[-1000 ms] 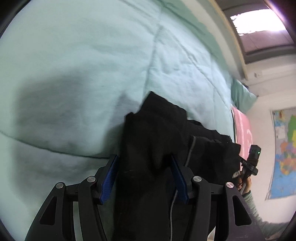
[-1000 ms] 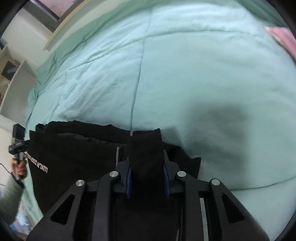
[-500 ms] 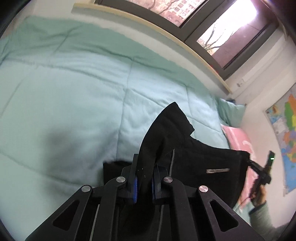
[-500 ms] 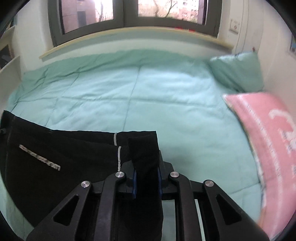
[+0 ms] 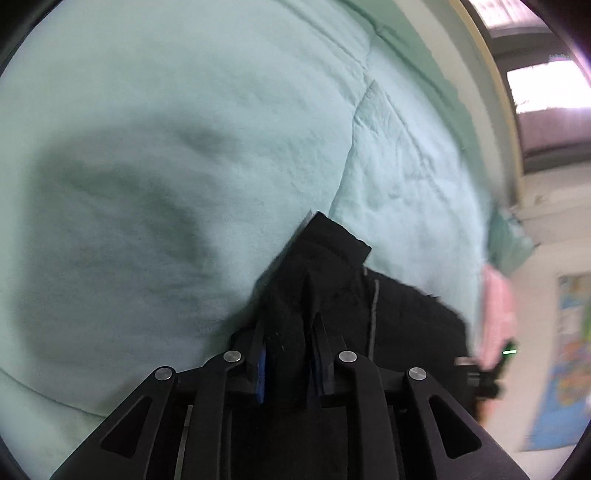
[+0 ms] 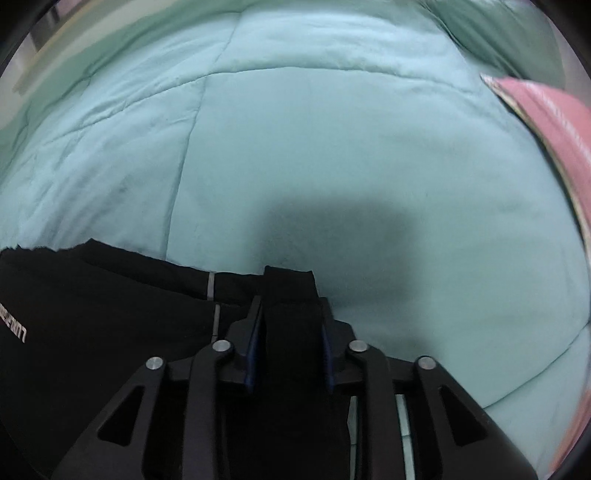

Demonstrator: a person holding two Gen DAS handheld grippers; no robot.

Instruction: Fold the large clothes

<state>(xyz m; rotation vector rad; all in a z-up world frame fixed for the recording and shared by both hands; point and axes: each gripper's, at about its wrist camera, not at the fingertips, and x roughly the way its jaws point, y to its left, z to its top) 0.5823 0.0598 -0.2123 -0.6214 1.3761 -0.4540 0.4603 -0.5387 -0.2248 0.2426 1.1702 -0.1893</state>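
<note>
A large black garment (image 5: 399,317) with white lettering and a thin grey stripe hangs between my two grippers over the mint-green quilt (image 5: 184,129). My left gripper (image 5: 290,332) is shut on a bunched edge of the black cloth, close above the quilt. My right gripper (image 6: 290,325) is shut on another edge of the same garment (image 6: 96,306), which stretches away to the left in the right wrist view. The lettering shows at that view's left edge.
The quilt (image 6: 332,147) covers a bed. A pink pillow (image 6: 554,122) lies at the right, also seen in the left wrist view (image 5: 496,314). A green pillow (image 6: 498,33) lies beyond it. A window (image 5: 546,85) and a wall map (image 5: 569,350) are at the right.
Both grippers have tilted down from the raised view of the window toward the quilt, still holding the black garment. Half a second before that, the left gripper closed on the cloth.
</note>
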